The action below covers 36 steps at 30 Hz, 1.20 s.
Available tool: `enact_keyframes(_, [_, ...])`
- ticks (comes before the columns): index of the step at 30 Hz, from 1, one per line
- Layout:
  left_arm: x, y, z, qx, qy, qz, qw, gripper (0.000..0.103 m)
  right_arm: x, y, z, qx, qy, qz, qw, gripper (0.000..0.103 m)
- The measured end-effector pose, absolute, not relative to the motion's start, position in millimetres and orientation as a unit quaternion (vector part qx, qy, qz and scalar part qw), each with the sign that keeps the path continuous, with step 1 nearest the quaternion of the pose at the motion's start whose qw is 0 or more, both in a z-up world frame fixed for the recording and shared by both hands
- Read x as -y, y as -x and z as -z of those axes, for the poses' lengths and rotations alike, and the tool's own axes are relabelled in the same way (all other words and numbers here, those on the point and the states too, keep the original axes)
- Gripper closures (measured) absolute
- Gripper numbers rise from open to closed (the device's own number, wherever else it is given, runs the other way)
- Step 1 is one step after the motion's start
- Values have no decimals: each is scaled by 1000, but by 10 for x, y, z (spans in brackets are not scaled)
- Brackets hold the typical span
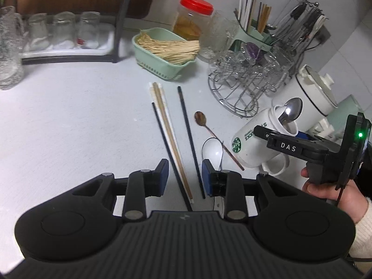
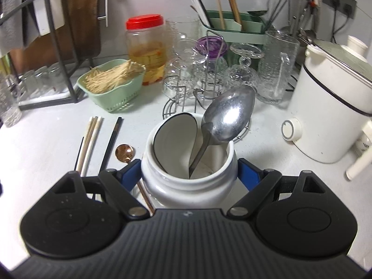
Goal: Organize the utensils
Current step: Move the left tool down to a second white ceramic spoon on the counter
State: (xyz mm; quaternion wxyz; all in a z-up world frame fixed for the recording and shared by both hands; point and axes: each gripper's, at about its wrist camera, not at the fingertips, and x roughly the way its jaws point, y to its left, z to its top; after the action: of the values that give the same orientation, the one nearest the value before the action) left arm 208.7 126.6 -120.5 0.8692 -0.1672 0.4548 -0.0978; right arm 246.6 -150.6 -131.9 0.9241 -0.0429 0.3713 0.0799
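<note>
**Q:** Nearest the left wrist camera, what did the left gripper (image 1: 183,176) frame?

**A:** Its blue-padded jaws stood apart over the white counter (image 1: 69,121), pressing on nothing. The near ends of the loose chopsticks (image 1: 173,148) ran between them: a dark one, a white one and a wooden one together, with a second dark chopstick (image 1: 189,137) just beside the right pad.

**Q:** And beyond those?

**A:** A white ceramic spoon (image 1: 212,150) lay just past the right pad, with a copper teaspoon (image 1: 200,118) crossing it at a slant.

**Q:** How was the right gripper (image 2: 189,174) occupied?

**A:** Its pads were clamped on the neck of a white mug (image 2: 188,186), held tilted. A steel spoon (image 2: 229,116) and a second white ceramic spoon (image 2: 174,137) stood inside it.

**Q:** What lay farthest?

**A:** A green basket (image 1: 160,66), a red-lidded jar (image 1: 193,18), a wire glass rack (image 1: 244,88), and a green utensil caddy (image 2: 234,29) holding upright chopsticks.
</note>
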Motion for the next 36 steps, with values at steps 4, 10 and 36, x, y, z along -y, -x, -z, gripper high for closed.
enact_keyframes(4, [-1315,-2237,1340,-455,161,117,868,63,1495,-2437,1340,-362,40,-72,928,13])
enact_keyframes(10, [-1378,-2401,1449,-464,174,147,856,57,1472,-2442,1332,-368,35,-56,928,13])
enact_keyframes(36, [-963,-3041,1967,-441,136,243,853,58,1513,-2356,1292,-389,38,-62,918,13])
